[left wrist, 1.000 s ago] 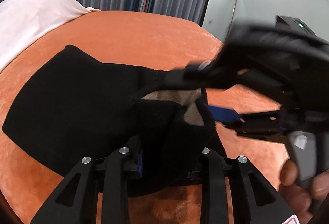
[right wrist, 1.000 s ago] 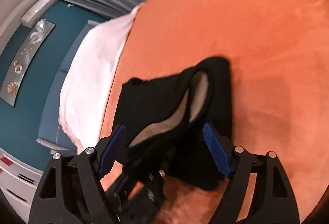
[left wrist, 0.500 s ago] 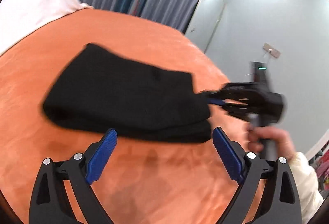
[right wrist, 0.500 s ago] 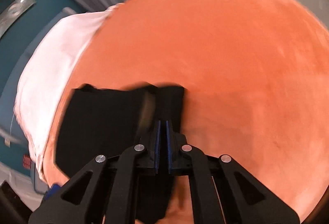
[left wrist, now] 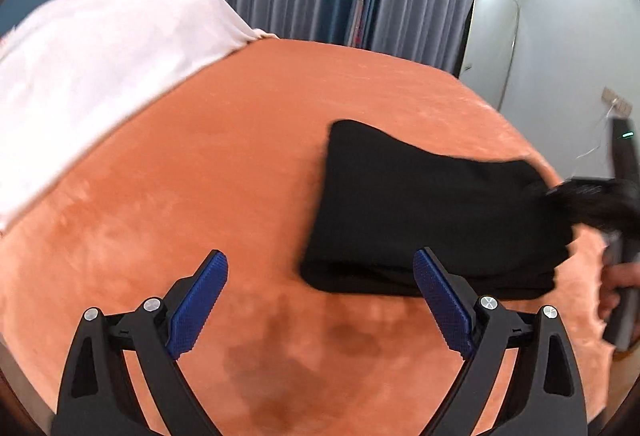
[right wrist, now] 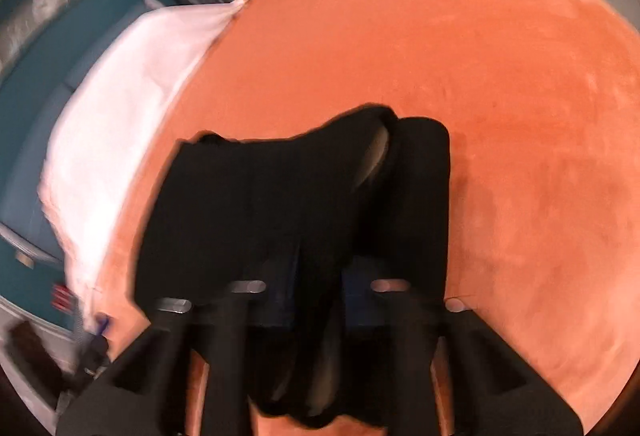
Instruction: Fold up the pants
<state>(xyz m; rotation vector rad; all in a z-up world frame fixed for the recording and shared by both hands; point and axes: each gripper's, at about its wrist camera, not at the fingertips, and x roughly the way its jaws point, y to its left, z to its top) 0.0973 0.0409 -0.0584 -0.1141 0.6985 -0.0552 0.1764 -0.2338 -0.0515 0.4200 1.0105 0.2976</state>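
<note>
Left wrist view raised, aimed across orange bedspread (left wrist: 248, 164) toward curtains. Right wrist view set close over black pants (right wrist: 280, 204). Pants (left wrist: 420, 212), bedspread (right wrist: 500, 76) shared.

No readable text, label or number anywhere.

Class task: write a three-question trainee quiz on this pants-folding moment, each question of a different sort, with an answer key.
1. True or false: the left gripper is open and holds nothing.
2. Multiple choice: the black pants lie on (A) the white cover, (B) the orange blanket, (C) the floor.
3. Fill the gap: the right gripper is shut on the ____.

Key: 1 true, its blue pads stand wide apart over bare blanket. 2 B; the white cover lies further off. 3 pants, with black cloth bunched between its fingers.
</note>
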